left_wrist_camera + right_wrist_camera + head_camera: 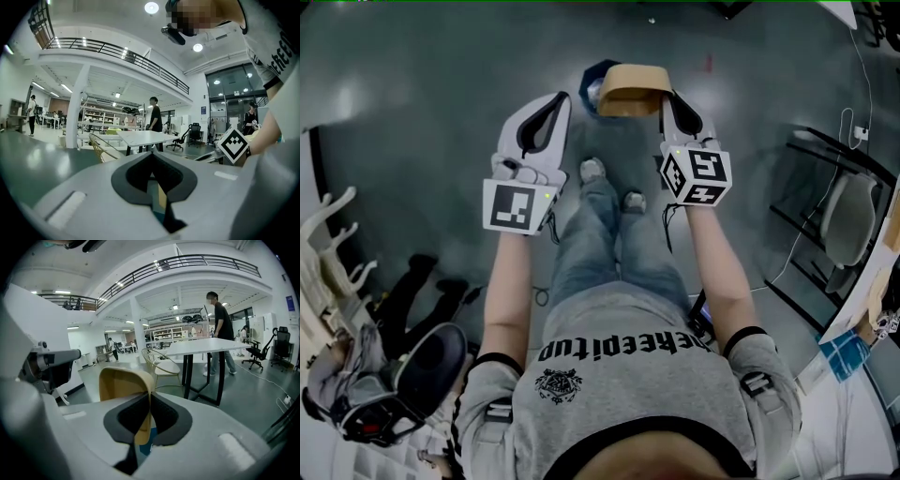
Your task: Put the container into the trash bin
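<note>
Right tongs are clenching on one side wall of the tan container, holding it off the floor. The container is hanging over the right edge of the dark blue trash bin. Left tongs are pressing shut on nothing, just left of the bin. Bare floor is lying beyond and left of the bin. The person's shoes are standing near its close side.

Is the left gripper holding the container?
No: the container is pinched by its wall in the right gripper, while the left gripper is shut on nothing, off to its side.
</note>
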`<state>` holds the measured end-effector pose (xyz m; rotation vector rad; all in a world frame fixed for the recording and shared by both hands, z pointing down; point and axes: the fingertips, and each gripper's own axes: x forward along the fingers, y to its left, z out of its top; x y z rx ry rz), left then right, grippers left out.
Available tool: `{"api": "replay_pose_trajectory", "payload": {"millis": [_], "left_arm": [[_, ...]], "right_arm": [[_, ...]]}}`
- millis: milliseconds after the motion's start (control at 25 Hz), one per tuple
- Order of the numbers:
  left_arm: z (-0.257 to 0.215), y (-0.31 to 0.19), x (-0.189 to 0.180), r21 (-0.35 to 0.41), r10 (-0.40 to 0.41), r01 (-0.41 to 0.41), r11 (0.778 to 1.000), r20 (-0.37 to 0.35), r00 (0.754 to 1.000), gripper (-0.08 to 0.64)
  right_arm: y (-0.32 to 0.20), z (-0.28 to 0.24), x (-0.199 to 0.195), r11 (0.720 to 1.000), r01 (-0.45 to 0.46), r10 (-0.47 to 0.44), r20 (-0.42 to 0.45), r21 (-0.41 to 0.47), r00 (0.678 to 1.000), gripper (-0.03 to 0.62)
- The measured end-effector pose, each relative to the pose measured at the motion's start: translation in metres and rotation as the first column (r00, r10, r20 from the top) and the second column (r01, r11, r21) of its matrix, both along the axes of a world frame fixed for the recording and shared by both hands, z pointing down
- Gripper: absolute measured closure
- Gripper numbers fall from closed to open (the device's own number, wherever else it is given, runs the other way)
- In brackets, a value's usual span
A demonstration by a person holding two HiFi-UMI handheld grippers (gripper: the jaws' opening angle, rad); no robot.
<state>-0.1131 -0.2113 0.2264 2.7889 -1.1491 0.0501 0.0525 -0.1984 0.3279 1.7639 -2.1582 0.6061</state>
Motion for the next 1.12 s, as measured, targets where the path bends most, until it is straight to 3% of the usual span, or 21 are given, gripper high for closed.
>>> {"api": "replay_pose_trajectory", "payload": {"millis": [680,1120], "left_arm": [[0.056,-0.01,0.016,0.003,-0.031,0.032,0.999,-0.011,0.999,0.541],[0.114,0.003,0.031,0.02,-0.076,0.076,0.997,0.004,0.997,0.541]], "right_arm": [[-0.012,0.083,-0.001,0.995,0.068,-0.069,-0.015,-0.077,0.998,0.577],[-0.02,0.152,0.01,0.987,0.14,-0.142,-0.014,-0.08,0.99,0.577]]}}
